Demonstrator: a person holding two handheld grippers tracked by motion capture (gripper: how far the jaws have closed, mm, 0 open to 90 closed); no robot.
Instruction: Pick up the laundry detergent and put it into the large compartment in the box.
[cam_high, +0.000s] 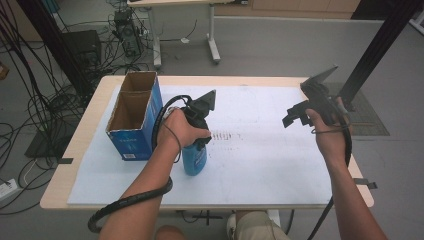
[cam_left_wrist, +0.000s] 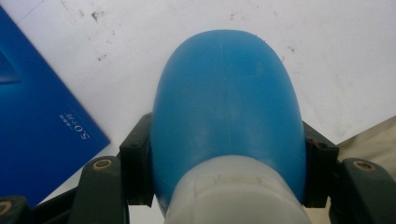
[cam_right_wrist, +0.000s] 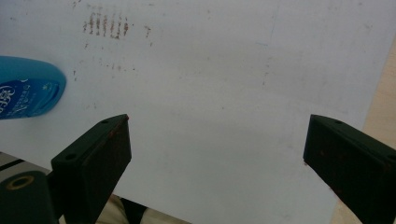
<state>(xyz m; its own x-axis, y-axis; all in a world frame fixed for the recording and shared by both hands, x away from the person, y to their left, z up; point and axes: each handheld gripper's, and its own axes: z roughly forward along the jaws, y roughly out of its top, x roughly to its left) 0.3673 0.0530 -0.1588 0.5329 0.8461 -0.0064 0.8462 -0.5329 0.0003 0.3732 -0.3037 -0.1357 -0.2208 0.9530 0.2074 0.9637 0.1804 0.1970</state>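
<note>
A scuffed white sheet (cam_high: 270, 165) covered the wooden table (cam_high: 85, 130). An open blue cardboard box (cam_high: 134, 116) stood just left of the smooth, rounded blue plastic bottle (cam_left_wrist: 226, 107), pinched upright by the left gripper (cam_high: 200, 116). The right gripper (cam_right_wrist: 217, 154) hovered spread, well apart.
</note>
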